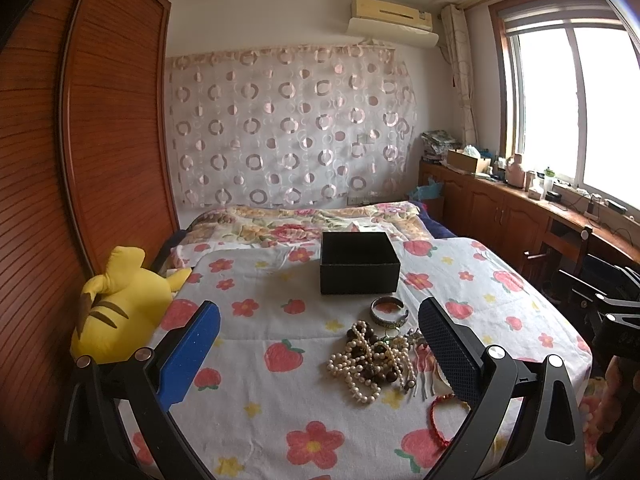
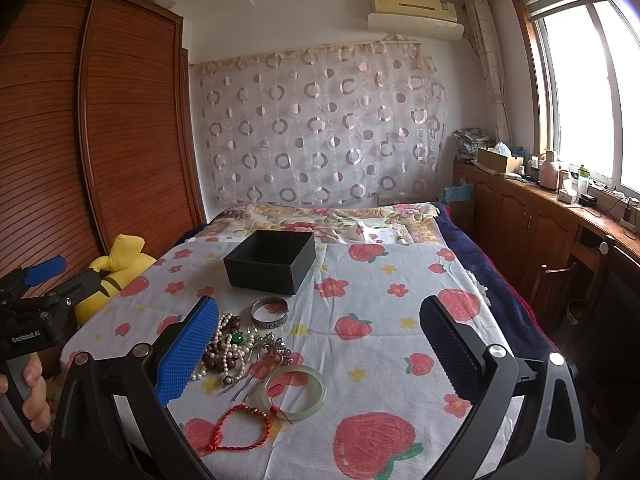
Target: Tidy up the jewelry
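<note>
Jewelry (image 1: 376, 360) between left tool's (image 1: 320, 344) fingers

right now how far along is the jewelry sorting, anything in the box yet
Nothing looks done: no jewelry shows in the open black box. Nothing is in hand; the left gripper and right gripper are both open and empty. All remains on the bedsheet: pearl and bead pile, metal bangle, jade bangle, red cord bracelet.

Jewelry pile (image 2: 244, 356) before black box (image 2: 269, 263)
</note>
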